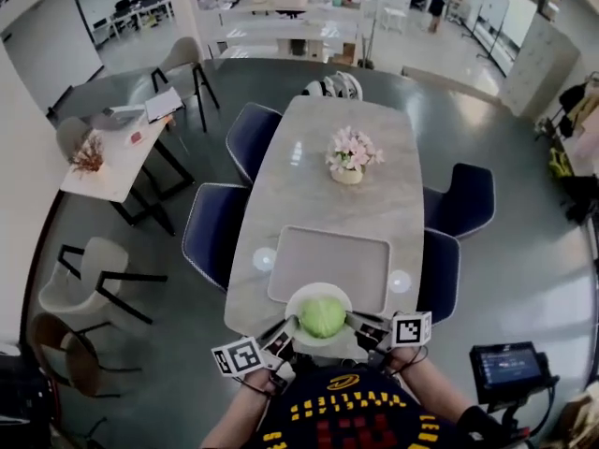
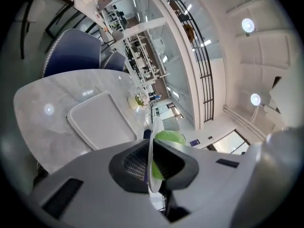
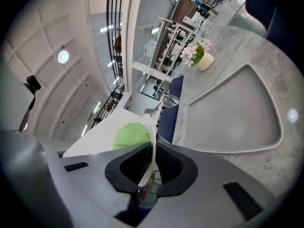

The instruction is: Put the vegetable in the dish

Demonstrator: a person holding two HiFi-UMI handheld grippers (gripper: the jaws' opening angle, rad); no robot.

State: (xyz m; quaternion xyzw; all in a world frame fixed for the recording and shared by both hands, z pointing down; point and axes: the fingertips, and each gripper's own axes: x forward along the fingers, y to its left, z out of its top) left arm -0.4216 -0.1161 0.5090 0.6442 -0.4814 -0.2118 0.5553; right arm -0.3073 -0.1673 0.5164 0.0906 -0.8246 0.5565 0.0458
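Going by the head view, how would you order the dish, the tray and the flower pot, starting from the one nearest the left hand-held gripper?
1. Dish, clamped at its left rim by the left hand-held gripper.
2. Tray, just beyond the dish.
3. Flower pot, farthest, past the tray.

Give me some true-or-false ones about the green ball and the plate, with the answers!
1. The cabbage lies in the dish. True.
2. Only one gripper holds the dish. False: the left gripper and the right gripper are each shut on its rim, one at each side.
3. The tray is piled with food. False: the part of it that shows is bare.
4. The flowers stand on the table beyond the tray. True.
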